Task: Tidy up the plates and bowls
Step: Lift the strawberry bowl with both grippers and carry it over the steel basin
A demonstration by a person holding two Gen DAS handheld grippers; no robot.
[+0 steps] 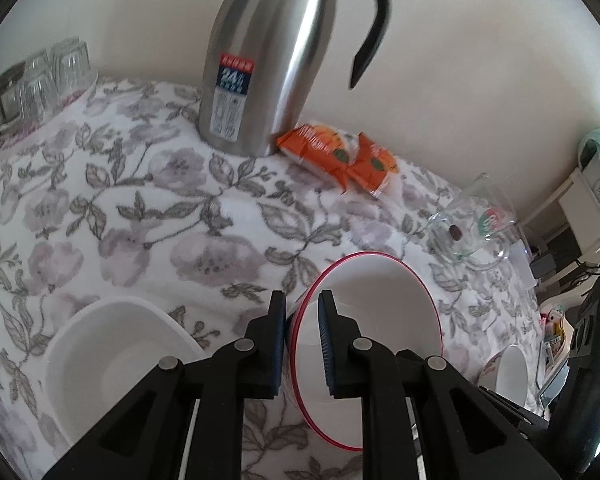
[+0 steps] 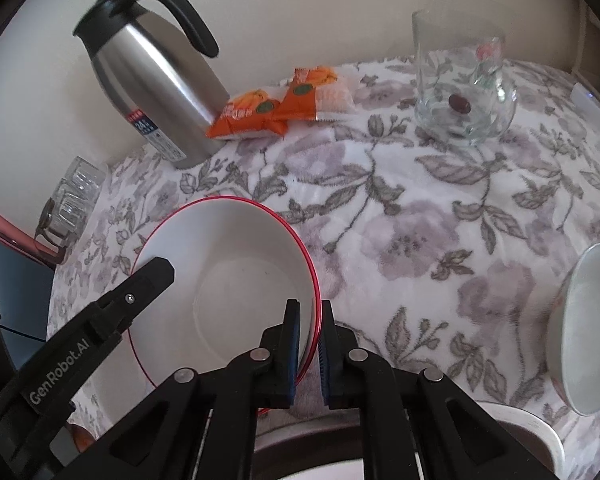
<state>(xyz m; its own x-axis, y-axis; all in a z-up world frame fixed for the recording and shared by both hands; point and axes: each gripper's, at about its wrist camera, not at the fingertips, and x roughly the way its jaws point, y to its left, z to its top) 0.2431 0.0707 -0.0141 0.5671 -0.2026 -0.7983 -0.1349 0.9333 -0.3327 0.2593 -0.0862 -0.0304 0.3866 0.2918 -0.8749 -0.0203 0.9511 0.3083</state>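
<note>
A: Where is the bowl (image 1: 380, 320) right now?

B: It sits tilted on the flowered cloth (image 1: 140, 208), in front of the steel jug (image 1: 268, 60) and a little to its right in the left wrist view. It is white with a thin red rim.

A: And the grippers?

B: Both are on it. The left gripper (image 1: 302, 312) has its fingers drawn narrow and pinching the bowl's left rim, one pad inside the bowl and one outside. The right gripper (image 2: 309, 320) does the same on the opposite rim, jaws narrow, the red edge caught between the blue pads.

A: Can you see one gripper from the other camera?

B: Yes, in the right wrist view the left gripper's black arm reaches onto the bowl's far rim from the left side.

A: Other dishes near the bowl?

B: A plain white bowl (image 1: 116, 352) lies just left of it in the left wrist view. Another white bowl (image 2: 588, 328) stands well to its right in the right wrist view.

A: What else lies around the jug?

B: Orange snack packets (image 1: 340, 156) touch its base on the right. A glass mug (image 2: 460, 80) stands farther right of those. Clear glasses (image 1: 52, 76) are grouped well to the jug's left.
</note>
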